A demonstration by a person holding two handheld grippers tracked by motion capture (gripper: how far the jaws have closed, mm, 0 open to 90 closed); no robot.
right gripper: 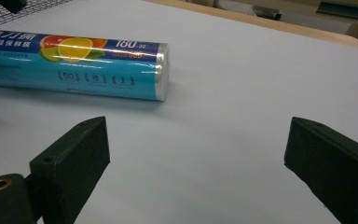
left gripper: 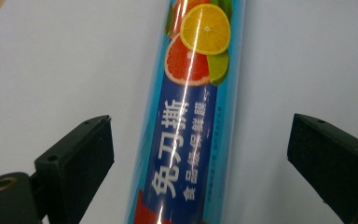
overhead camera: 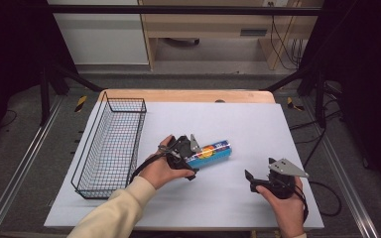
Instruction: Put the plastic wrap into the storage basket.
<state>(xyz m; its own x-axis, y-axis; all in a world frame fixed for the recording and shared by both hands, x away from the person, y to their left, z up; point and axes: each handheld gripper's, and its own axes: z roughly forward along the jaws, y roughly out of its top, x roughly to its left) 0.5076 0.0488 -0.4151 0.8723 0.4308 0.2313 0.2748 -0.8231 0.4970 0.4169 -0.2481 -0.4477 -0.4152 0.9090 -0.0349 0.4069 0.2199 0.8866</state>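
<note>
While left tongs [left gripper: 200, 154] straddle roll [left gripper: 191, 116], clear gaps either side, basket [overhead camera: 110, 144] near

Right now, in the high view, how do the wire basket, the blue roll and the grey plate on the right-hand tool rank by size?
1. wire basket, clearly largest.
2. blue roll, partly hidden by the left gripper.
3. grey plate, smallest, though it sits nearer the camera.

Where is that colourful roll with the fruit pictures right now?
In the high view the roll lies on the white sheet near the table's middle, right of the wire basket, with the left gripper at its near end.
</note>
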